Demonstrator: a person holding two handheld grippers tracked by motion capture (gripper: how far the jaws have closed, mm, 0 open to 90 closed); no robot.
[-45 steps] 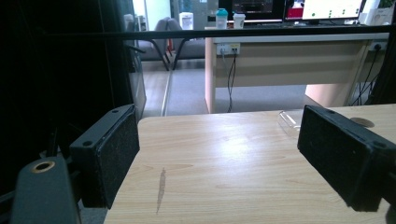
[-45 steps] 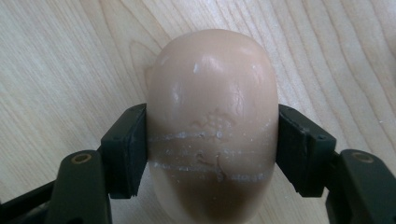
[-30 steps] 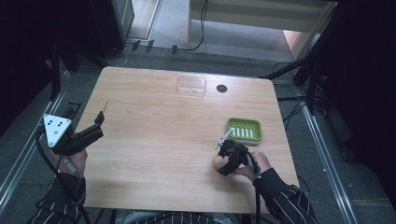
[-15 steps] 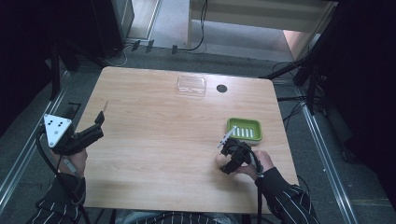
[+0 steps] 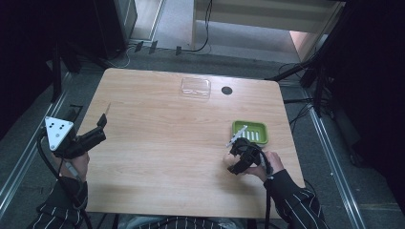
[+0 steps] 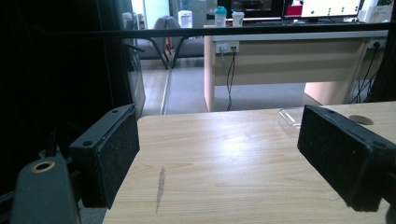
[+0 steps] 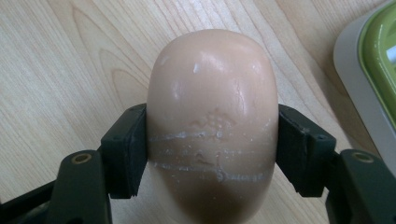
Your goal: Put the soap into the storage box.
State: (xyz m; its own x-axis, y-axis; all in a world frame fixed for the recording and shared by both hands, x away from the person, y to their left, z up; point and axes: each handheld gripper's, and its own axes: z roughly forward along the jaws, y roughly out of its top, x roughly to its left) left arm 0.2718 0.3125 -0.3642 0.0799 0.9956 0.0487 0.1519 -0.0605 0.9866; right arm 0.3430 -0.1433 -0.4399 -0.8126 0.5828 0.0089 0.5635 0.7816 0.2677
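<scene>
A wooden counter [image 5: 167, 143] carries a green soap dish [image 5: 250, 131] near its right edge, a clear plastic lid [image 5: 196, 87] toward the far side and a small dark hole [image 5: 227, 90] beside the lid. At the near right, the right gripper [image 5: 237, 161] sits low over the counter just short of the soap dish, its jaws closed on the two flanks of a beige soap bar [image 7: 212, 121]. The bar's long axis runs out ahead along the jaws, its rounded end pointing away from the hand, and the pads bite across its narrow width. The soap dish [image 7: 373, 79] lies just up and to the right of the bar, a short carry away by the look of it. Off the counter's left edge, well apart from all this, the left gripper [image 5: 104, 114] hangs with jaws wide and nothing between them.
</scene>
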